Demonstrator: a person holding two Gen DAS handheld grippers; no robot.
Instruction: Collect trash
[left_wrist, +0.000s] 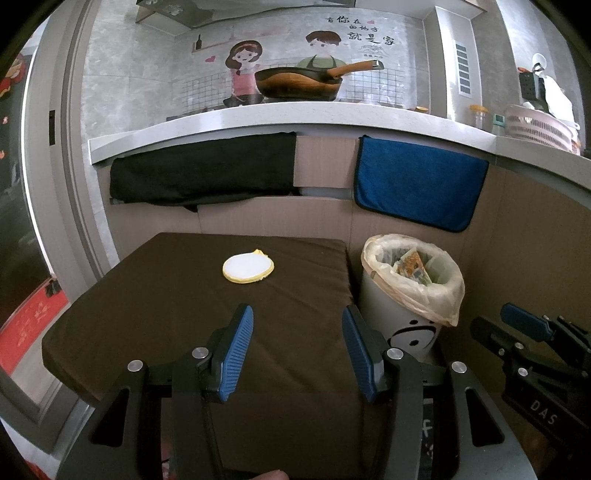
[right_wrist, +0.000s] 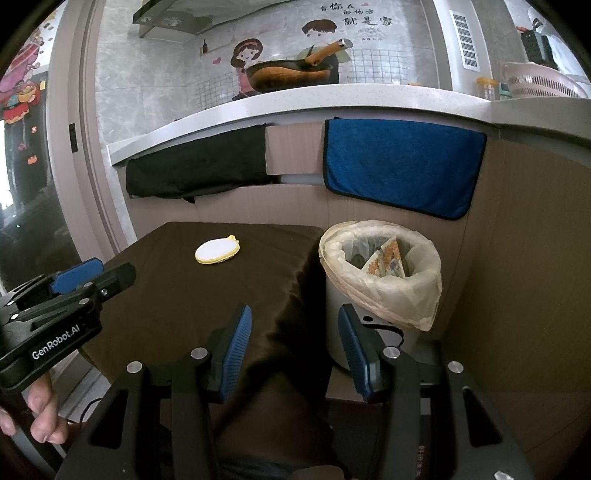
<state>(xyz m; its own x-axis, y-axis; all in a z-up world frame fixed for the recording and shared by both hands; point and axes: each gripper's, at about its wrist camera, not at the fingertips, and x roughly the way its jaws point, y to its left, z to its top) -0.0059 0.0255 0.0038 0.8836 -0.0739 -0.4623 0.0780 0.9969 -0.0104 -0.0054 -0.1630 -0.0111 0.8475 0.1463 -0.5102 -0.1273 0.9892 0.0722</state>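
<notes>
Brown table (left_wrist: 147, 314) left of bin (left_wrist: 413, 291): pad (left_wrist: 248, 266) probably light, soft; we'd pinch its rim, both grippers (left_wrist: 297, 349) (right_wrist: 293, 347) released.

Lighting: dim, even daylight; soft shadows, brightest toward 12 o'clock. Focus: sharp centrally. Distortion: strong fisheye bowing, black vignette at corners. Glare: none.

Left black two-finger gripper with blue ribbed pads (left_wrist: 297, 352): level, pointing forward, jaws spread wide, nothing between them; right black two-finger gripper with blue ribbed pads (right_wrist: 294, 350): beside it, same pose, jaws equally wide, unloaded; person's bare left hand (right_wrist: 40, 410) curled under the left handle.
</notes>
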